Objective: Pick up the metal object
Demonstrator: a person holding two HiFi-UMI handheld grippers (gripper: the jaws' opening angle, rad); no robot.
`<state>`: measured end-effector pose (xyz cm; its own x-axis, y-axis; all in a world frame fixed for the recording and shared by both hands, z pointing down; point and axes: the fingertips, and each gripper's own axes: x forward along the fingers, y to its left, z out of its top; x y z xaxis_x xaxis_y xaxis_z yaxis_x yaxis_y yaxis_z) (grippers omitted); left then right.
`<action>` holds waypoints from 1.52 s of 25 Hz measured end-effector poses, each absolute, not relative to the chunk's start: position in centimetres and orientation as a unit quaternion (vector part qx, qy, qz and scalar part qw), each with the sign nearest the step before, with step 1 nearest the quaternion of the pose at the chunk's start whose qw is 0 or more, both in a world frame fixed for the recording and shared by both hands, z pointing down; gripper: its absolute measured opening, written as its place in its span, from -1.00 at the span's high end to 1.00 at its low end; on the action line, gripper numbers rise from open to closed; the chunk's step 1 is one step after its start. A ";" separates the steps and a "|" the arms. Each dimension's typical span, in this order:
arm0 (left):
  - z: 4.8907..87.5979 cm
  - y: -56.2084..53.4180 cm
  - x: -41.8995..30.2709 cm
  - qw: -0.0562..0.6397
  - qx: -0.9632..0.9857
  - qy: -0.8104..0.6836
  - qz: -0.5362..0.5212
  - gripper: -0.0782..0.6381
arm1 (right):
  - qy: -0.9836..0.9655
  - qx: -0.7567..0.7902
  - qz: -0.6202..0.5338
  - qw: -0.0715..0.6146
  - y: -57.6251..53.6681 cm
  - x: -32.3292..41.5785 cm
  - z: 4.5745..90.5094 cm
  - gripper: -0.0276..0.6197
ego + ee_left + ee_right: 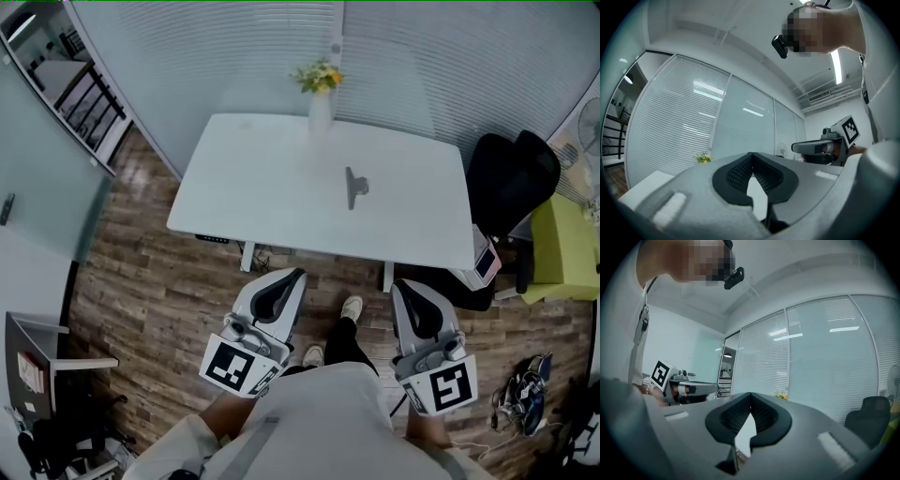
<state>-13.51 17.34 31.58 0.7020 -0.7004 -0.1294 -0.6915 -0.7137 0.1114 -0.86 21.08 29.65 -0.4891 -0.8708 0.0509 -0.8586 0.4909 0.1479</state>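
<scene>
Both pairs of jaws are pressed together at the tips with nothing between them. The left gripper (752,155) shows this in the left gripper view, and the right gripper (751,395) in the right gripper view. Only a sliver of white shows through the gap below each pair of tips. In the head view both grippers hang over the wooden floor (141,281), short of the worktop (262,187) and touching nothing on it.

Each gripper's own grey body fills the lower half of its view and hides most of the worktop. The metal object (354,187) shows only in the head view. It is small and grey, and its exact shape is hard to make out.

The white worktop lies at 12 o'clock from the grippers, in front of a wall of blinds. A black office chair (511,178) stands at the worktop's 3 o'clock side, with a yellow-green box (562,248) beside it at 4 o'clock. A white vase of yellow flowers (320,94) stands at the worktop's 12 o'clock edge. The metal object lies near the worktop's middle, a little toward 3 o'clock, well apart from the vase and from both grippers. The person's shoes (352,307) stand between the grippers.
</scene>
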 end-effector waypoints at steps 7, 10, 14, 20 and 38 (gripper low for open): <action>31.7 13.4 -10.6 0.025 0.925 -0.371 -0.079 0.76 | -0.860 0.504 -0.056 0.066 17.2 1.7 30.1 0.91; 31.7 11.4 -9.4 0.024 0.925 -0.373 -0.076 0.77 | -0.861 0.502 -0.053 0.064 15.1 2.9 30.3 0.91; 31.7 8.6 -7.5 0.024 0.925 -0.374 -0.071 0.77 | -0.864 0.498 -0.051 0.054 12.4 4.8 30.1 0.91; 31.0 4.8 -4.7 0.020 0.925 -0.373 -0.070 0.77 | -0.868 0.492 -0.050 0.049 8.6 7.2 29.7 0.91; 30.5 -6.9 3.6 0.021 0.924 -0.377 -0.066 0.77 | -0.868 0.493 -0.045 0.047 -3.3 15.8 29.3 0.91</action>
<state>3.57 -6.90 30.51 0.7066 -0.6996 -0.1061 -0.6942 -0.7144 0.0880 15.84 -3.33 29.35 -0.5094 -0.8597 0.0378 -0.8512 0.5098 0.1247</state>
